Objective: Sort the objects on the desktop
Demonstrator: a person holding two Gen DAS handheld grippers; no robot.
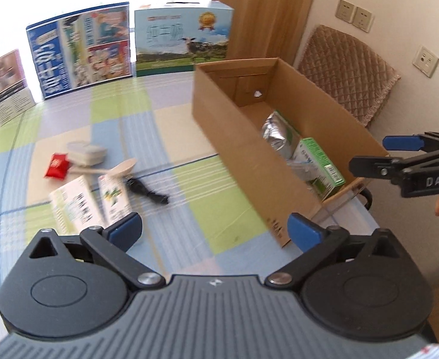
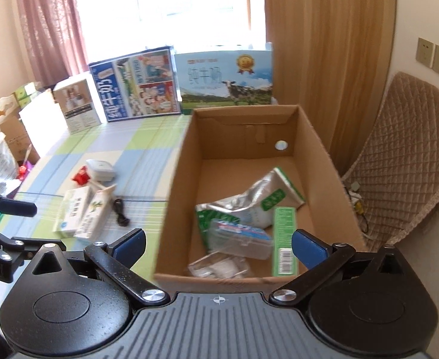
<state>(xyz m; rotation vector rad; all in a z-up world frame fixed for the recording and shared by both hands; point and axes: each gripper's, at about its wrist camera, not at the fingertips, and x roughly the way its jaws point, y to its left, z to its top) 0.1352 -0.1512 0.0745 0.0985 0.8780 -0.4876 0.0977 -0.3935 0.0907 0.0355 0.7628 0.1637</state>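
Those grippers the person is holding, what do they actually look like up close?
Each is a handheld tool: a ribbed grey body, two round black discs, and black linkage arms with silver pivot bolts leading to blue finger pads. The left gripper and right gripper look identical. Seen from the side, the right gripper's black casing carries white lettering reading DAS. No cables or sleeves are visible.

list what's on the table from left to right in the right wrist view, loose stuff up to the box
red packet → white case → black cable → cardboard box. The two cartons and the spoon overlap the others in left-right position, so I left them out.
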